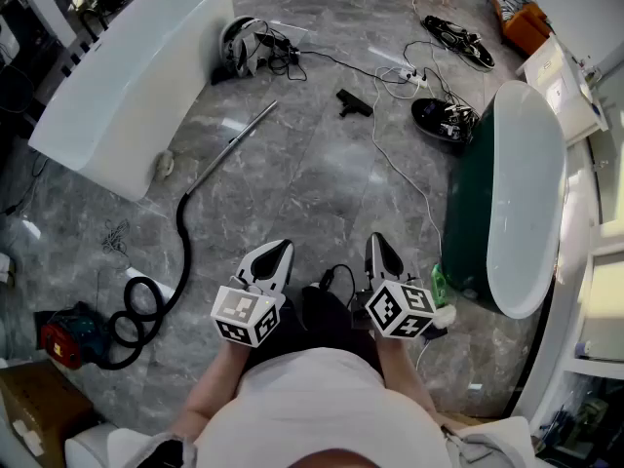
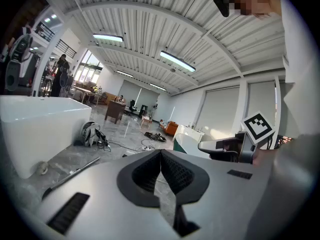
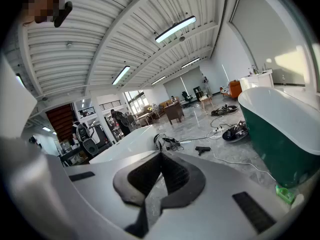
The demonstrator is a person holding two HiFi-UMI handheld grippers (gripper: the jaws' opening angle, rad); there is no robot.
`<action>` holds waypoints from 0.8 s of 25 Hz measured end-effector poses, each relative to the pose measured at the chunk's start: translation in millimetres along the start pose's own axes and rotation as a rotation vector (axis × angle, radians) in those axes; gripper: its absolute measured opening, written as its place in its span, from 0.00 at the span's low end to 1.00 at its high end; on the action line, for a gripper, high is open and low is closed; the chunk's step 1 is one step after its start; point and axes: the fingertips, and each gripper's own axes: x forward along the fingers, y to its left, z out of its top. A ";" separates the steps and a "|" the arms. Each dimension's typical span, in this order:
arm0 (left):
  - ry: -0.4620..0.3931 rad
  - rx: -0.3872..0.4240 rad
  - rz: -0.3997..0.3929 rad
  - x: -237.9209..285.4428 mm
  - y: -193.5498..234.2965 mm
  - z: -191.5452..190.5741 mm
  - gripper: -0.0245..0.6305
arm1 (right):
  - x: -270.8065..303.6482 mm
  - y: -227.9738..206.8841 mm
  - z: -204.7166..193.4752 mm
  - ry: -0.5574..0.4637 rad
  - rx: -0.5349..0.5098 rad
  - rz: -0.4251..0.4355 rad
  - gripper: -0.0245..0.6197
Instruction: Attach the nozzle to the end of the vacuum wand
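No legible text or labels anywhere

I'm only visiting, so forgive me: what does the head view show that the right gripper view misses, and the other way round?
Only the head view shows the red vacuum cleaner, its black hose, the metal wand lying on the floor, and the left claw.

Only the right gripper view shows the ceiling lights and people standing far back.

Both show the black nozzle, the white bathtub, the green bathtub and the right claw, shut with nothing in it.
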 end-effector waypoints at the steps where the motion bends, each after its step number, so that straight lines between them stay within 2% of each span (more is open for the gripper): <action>1: -0.001 0.004 -0.003 -0.6 5.0 3.4 0.05 | 3.2 5.0 2.8 -0.010 -0.002 0.001 0.06; 7: 0.023 -0.014 -0.013 -12.0 34.6 2.0 0.05 | 10.8 34.0 2.5 -0.034 0.016 -0.007 0.06; 12: 0.003 0.024 -0.052 -20.4 48.8 19.1 0.05 | 14.0 54.5 -12.3 -0.045 0.020 -0.023 0.06; 20: 0.037 0.038 -0.092 -34.1 57.7 9.7 0.05 | 7.9 67.0 -16.3 -0.100 0.081 -0.033 0.06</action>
